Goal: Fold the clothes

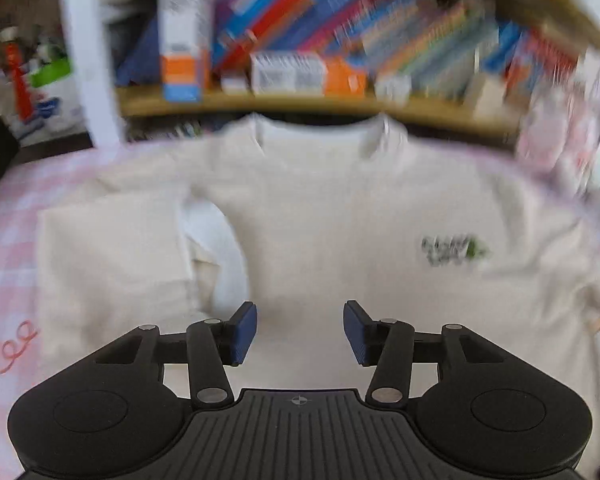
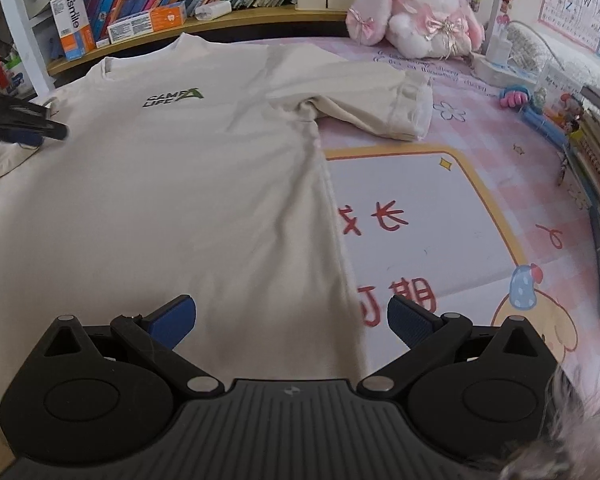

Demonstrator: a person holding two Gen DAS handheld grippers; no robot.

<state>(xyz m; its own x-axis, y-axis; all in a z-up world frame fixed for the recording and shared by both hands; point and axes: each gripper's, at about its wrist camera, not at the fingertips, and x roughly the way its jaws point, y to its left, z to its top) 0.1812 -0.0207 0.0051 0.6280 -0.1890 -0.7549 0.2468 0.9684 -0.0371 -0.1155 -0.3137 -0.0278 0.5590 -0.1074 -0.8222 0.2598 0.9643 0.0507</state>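
Cream cotton T-shirt [image 2: 180, 184] with a green chest logo [image 2: 174, 98], spread face-up on the pink cartoon-print table mat [image 2: 440, 216], collar pointing away toward the wooden bookshelf [image 2: 204, 20]. Body flat ahead of both tools. Sleeve [image 2: 372, 100] ahead and to the right of the right tool [image 2: 292, 320] stretched straight out onto the mat. Opposite sleeve [image 1: 112, 264], ahead and left of the left tool [image 1: 300, 332], seen from the left wrist lying squared up, perhaps doubled on itself; blur there, so hard to be sure. Fits a shirt being laid out and smoothed for folding, fits equally a fold just getting under way on that side. No telling which.

Left tool spread, blue pads well apart, nothing between them, hovering low over the hem end of the shirt's body. Left wrist view smeared, so probably on the move. Same tool showing in the right wrist view as a dark shape far left, near the shoulder seam.

Right tool also spread wide, empty, poised over the shirt's side edge with one pad above cloth and the other above bare mat. Level, pointing along the side seam toward the outstretched sleeve.

Next grip, whichever it proves, calling for a pinch of thin cloth without dragging the layers out of line. Pink plush rabbit [image 2: 416, 12] sitting well beyond, clear of the work.
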